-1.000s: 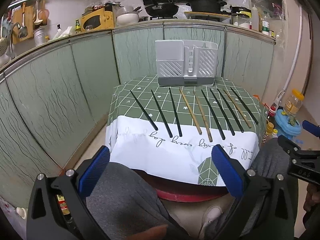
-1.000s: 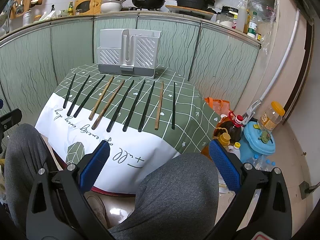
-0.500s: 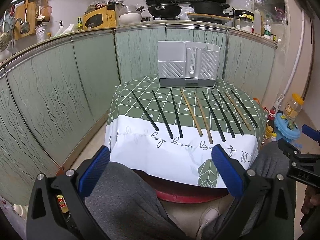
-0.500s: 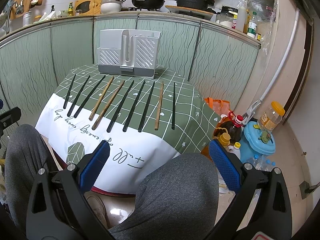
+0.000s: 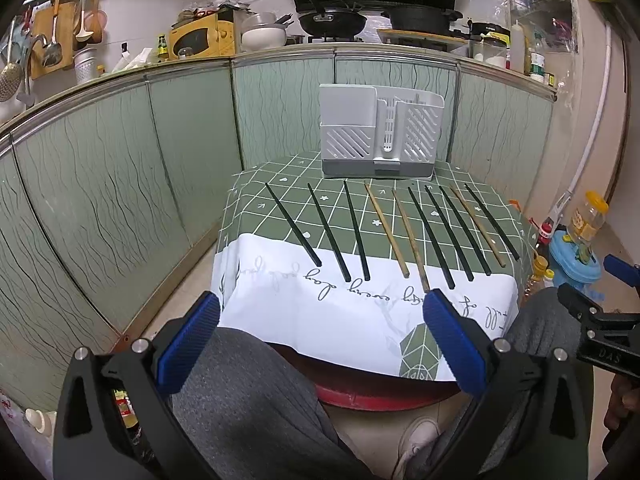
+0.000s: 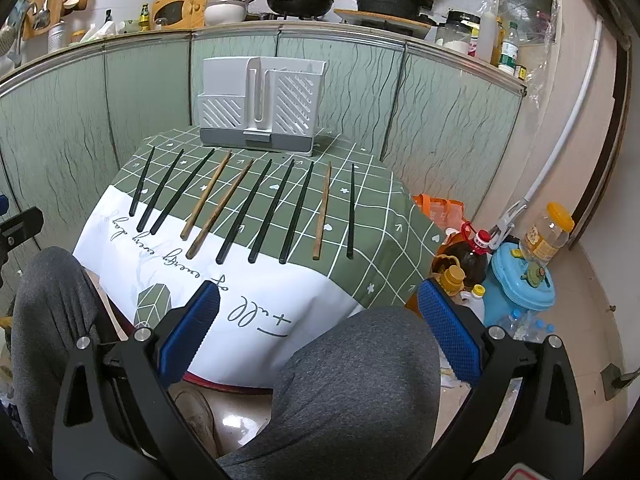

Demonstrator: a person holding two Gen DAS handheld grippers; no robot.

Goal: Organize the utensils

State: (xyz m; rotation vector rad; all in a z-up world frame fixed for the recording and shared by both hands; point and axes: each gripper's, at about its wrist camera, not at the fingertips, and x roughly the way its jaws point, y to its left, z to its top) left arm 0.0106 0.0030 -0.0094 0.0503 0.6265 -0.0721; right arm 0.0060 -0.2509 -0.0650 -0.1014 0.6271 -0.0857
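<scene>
Table (image 5: 280, 312): chopsticks (image 5: 400, 232) beyond open tongs (image 5: 320, 336).

The white front panel of the tablecloth (image 5: 352, 320) carries a line of grey cursive script, seen upside down from both cameras. In the left wrist view a few words can be made out, roughly "every day", with "full" further right near the leaf motif; the rest is too distorted to be sure. In the right wrist view the same cloth (image 6: 280, 300) shows "full" and "of" in large looping letters. On the black body of the right gripper (image 5: 608, 354), seen at the edge of the left wrist view, pale capitals read "DAS". Jar and bottle labels on the floor are too small to read.
</scene>
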